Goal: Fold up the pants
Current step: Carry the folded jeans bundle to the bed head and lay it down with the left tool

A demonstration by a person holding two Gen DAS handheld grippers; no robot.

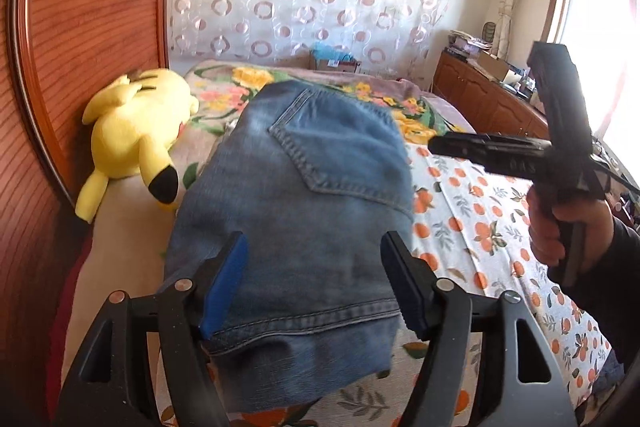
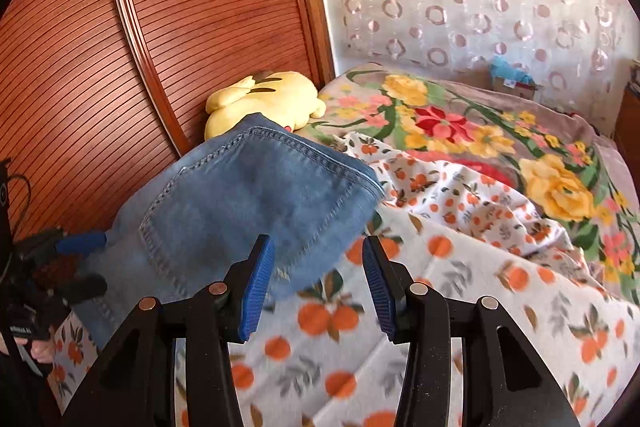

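Observation:
Folded blue jeans (image 1: 304, 195) lie on the orange-print sheet (image 1: 472, 219), back pocket facing up. My left gripper (image 1: 316, 239) straddles the near folded edge. Its blue pads (image 1: 226, 283) stand wide apart on either side of the denim without pressing it, so it is open. In the right wrist view the jeans (image 2: 248, 203) lie to the left, with the left gripper (image 2: 80, 263) at their far left end. My right gripper (image 2: 316, 243) is open over the sheet just off the jeans' right edge, with nothing between its fingers. From the left wrist view the right gripper (image 1: 436, 145) shows side-on, held by a hand (image 1: 560, 227).
A yellow plush toy (image 1: 136, 131) lies by the wooden headboard (image 1: 88, 27). A floral blanket (image 2: 480, 131) is bunched behind the rumpled sheet (image 2: 460, 195). A cardboard box (image 1: 334, 63) sits at the curtain; a wooden cabinet (image 1: 480, 95) stands under the window.

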